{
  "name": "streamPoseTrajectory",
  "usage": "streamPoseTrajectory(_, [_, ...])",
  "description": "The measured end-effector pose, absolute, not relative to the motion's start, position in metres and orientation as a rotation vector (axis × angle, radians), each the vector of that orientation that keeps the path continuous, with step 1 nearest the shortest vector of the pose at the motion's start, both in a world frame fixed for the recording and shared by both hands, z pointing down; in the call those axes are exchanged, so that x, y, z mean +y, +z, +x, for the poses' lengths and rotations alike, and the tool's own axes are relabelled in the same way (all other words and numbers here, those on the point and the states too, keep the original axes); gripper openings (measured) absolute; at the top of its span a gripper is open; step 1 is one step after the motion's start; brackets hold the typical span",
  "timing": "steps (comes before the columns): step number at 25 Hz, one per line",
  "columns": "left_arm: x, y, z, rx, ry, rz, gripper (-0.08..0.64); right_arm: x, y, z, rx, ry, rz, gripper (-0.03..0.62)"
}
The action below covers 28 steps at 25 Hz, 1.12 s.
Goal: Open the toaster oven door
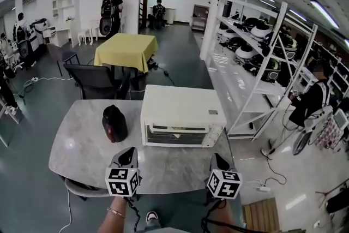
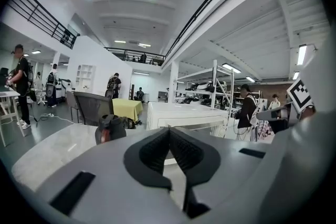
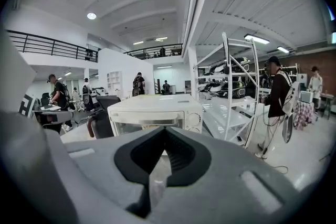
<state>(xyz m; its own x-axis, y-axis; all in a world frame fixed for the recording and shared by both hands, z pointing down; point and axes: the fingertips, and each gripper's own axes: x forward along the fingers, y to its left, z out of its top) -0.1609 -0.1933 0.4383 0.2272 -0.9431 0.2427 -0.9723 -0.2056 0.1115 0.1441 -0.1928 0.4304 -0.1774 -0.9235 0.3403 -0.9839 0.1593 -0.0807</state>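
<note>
The left gripper point(image 1: 129, 153) sits low and left of centre in the head view. In the left gripper view its jaws point(image 2: 169, 132) meet at the tips with nothing between them. The right gripper point(image 1: 218, 159) sits low and right of centre. In the right gripper view its jaws point(image 3: 164, 132) are likewise pressed together and empty. Each gripper carries a marker cube at its near end, and a forearm with a bracelet point(image 1: 115, 212) runs to the bottom edge behind the left one. Both grippers are over the near edge of a grey marble-patterned table point(image 1: 76, 150) and apart from everything on it.

Beyond them, in the middle of the head view, the white toaster oven point(image 1: 177, 106) stands on the table, its front facing the grippers. Its glass door point(image 1: 175, 136) is closed, with a bar handle along its top edge and the knobs point(image 1: 215, 136) to the right of it. The oven also shows centre-frame in both the left gripper view point(image 2: 184, 113) and the right gripper view point(image 3: 155, 110).

Just left of the oven stands a dark rounded object point(image 1: 114, 123), black and dark red, which I cannot identify. Behind the table are a black chair point(image 1: 97, 81) and a yellow-clothed table point(image 1: 125, 51). White shelving point(image 1: 256, 71) runs up the right side.
</note>
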Motion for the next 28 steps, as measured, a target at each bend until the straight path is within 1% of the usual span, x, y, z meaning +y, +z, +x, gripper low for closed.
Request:
streamPoseTrajectory(5, [-0.232, 0.437, -0.177, -1.784, 0.175, 2.297, 0.005, -0.229, 0.425, 0.123, -2.219, 0.407, 1.891, 0.005])
streamPoseTrajectory(10, [-0.253, 0.445, -0.182, -1.759, 0.180, 2.286, 0.005, -0.245, 0.431, 0.118, -2.190, 0.421, 1.883, 0.005])
streamPoseTrajectory(18, [-0.254, 0.457, -0.179, -1.759, 0.216, 2.241, 0.005, -0.259, 0.433, 0.131, -2.179, 0.435, 1.871, 0.005])
streamPoseTrajectory(28, [-0.256, 0.447, -0.172, -1.797, 0.225, 2.227, 0.005, -0.269, 0.429, 0.137, -2.211, 0.436, 1.830, 0.005])
